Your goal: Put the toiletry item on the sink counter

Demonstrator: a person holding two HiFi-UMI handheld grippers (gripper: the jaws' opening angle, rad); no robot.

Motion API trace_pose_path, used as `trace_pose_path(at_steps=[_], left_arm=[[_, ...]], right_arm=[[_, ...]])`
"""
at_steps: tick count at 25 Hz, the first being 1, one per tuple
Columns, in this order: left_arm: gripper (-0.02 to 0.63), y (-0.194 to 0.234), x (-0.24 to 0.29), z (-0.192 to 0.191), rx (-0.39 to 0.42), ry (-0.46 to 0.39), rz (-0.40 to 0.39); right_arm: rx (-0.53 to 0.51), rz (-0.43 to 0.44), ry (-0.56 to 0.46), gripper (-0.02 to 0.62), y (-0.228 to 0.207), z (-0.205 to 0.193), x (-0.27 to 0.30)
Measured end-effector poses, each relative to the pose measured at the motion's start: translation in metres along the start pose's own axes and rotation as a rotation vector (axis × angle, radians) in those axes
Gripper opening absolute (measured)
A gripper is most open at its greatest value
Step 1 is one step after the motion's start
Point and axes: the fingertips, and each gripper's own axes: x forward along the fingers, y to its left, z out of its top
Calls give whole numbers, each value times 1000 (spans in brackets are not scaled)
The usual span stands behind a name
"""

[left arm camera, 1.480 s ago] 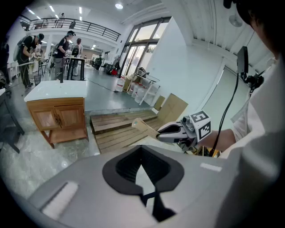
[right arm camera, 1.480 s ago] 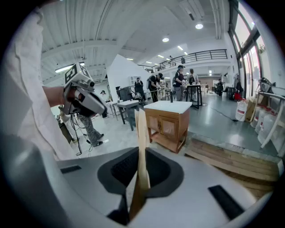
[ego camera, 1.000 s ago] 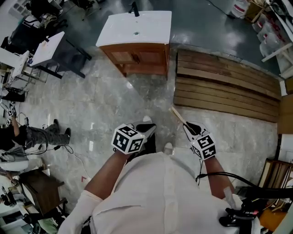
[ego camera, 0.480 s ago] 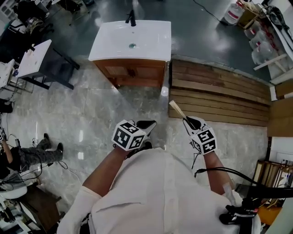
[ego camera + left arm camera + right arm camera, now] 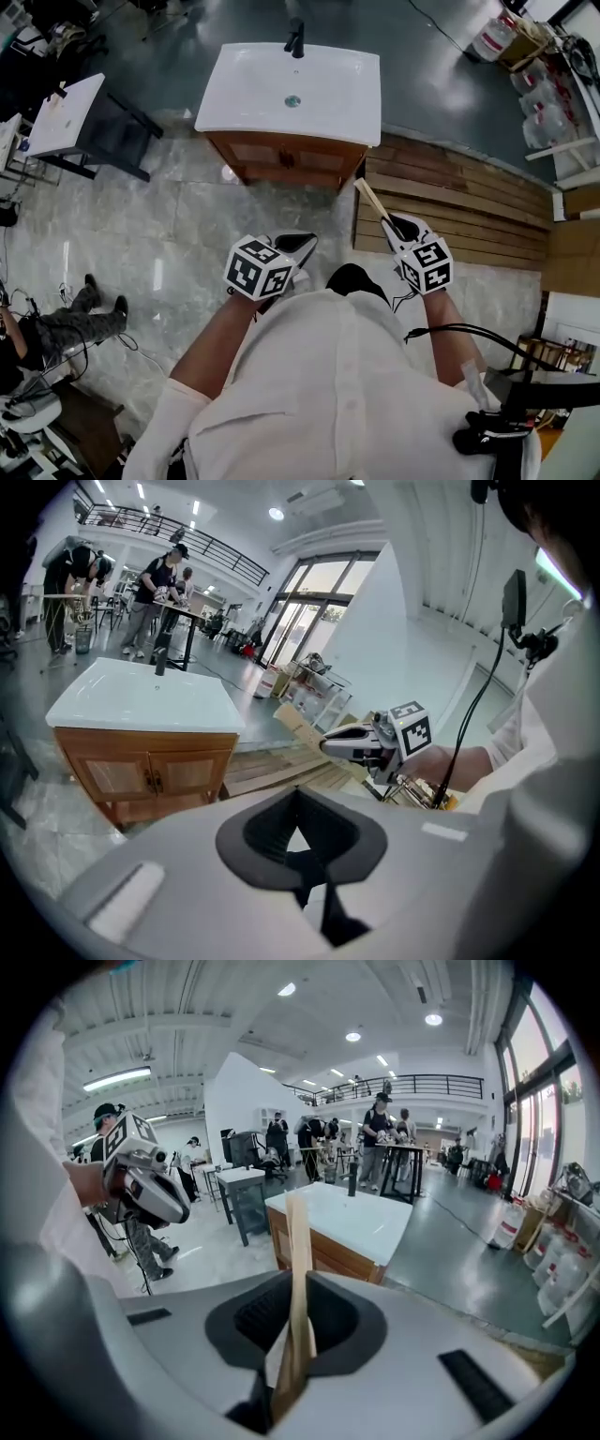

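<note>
The toiletry item (image 5: 371,200) is a slim, flat tan stick. My right gripper (image 5: 397,225) is shut on its lower end, and its free end points toward the sink. In the right gripper view the item (image 5: 298,1260) stands upright between the pads, with the white sink counter (image 5: 354,1217) beyond it. The counter (image 5: 323,98) tops a wooden vanity and has a black faucet (image 5: 295,37) at its far edge. My left gripper (image 5: 302,245) hovers beside the right one, shut with nothing in it. The left gripper view shows the counter (image 5: 141,700) ahead and the right gripper (image 5: 349,745) with the item.
A slatted wooden platform (image 5: 459,202) lies on the floor right of the vanity. A white table on a dark frame (image 5: 61,117) stands to the left. A person's legs (image 5: 61,319) show at the far left. Plastic jugs (image 5: 544,84) stand at the far right.
The vanity has drawn closer and shifted right in the head view. Both grippers have come nearer to it. The right gripper still holds the tan item.
</note>
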Motion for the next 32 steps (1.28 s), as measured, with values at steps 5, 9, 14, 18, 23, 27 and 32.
trace_pose_path(at_steps=[5,9,14,18,23,27,32], left_arm=[[6,41,-8,12,-55,-30,42],[6,77,-11,20,-103,-37,91],[6,120,-1,53,-141,-47,146],[6,144,18,95,-154,-46,167],[6,171,44,147,-161,-53,201],[6,197,58,179,-188,-60,237],[6,230,63,205,-227,-75,300]], right_arm=[[-58,26,17,38,-24,31,41],[-68,36,27,38,-48,49,82],[-18,34,23,38,-98,74,135],[-49,59,40,38,-149,99,178],[-158,93,51,38,-216,131,227],[-269,128,65,38,-259,157,270],[-405,164,81,39,-301,184,333]])
